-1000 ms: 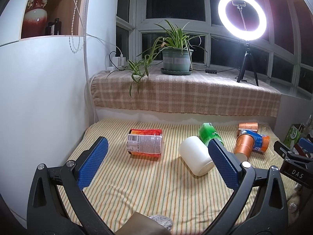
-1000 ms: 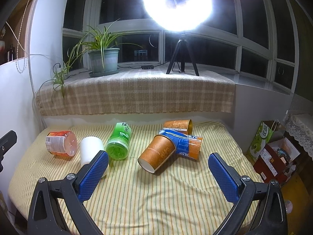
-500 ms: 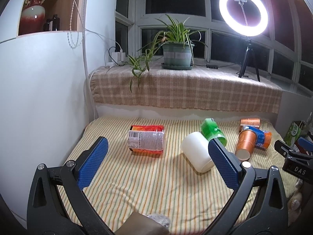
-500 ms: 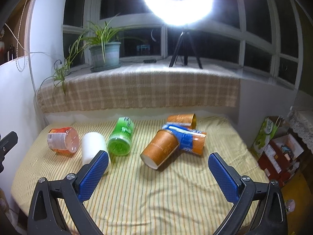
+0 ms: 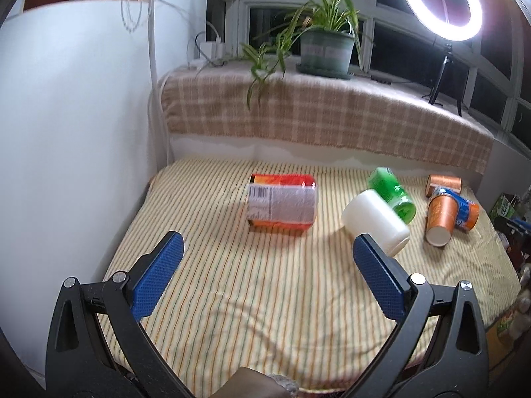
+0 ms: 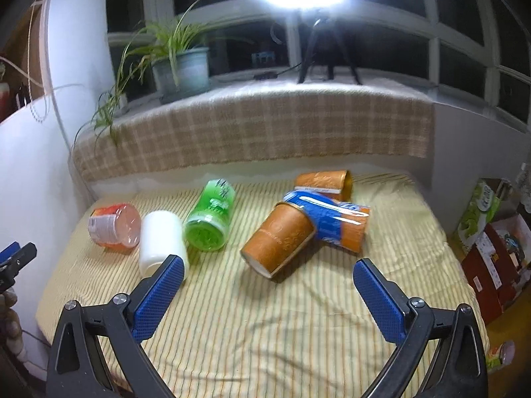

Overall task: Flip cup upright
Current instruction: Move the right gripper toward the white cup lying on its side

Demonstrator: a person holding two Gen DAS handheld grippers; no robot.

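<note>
Striped bedding [image 5: 265, 298] fills the lower half of both views, with a plaid sill cover [image 5: 325, 116] above it and a plant [image 5: 325, 46] and ring light [image 5: 441, 3] along the top. Compared with the earlier frames both cameras are pitched lower and closer, so the bedding takes more of the picture and the light sits nearer the top edge; the cups lie where they did.

Both grippers hover low over the near edge of the bedding, pointing forward and holding nothing. The left gripper [image 5: 268, 275] has its blue pads spread wide, and so does the right gripper [image 6: 268, 295].

All cups lie on their sides. At centre of the left view lies the red cup [image 5: 282, 204], its barcode label facing up, print too blurred to read. Right of it are the white cup [image 5: 375, 220], touching the green cup [image 5: 393, 194]. In the right view's centre the orange cup [image 6: 282, 237] leans against the blue cup [image 6: 332, 220], with a brown cup [image 6: 323, 184] behind. Green-cup writing is unreadable.
</note>
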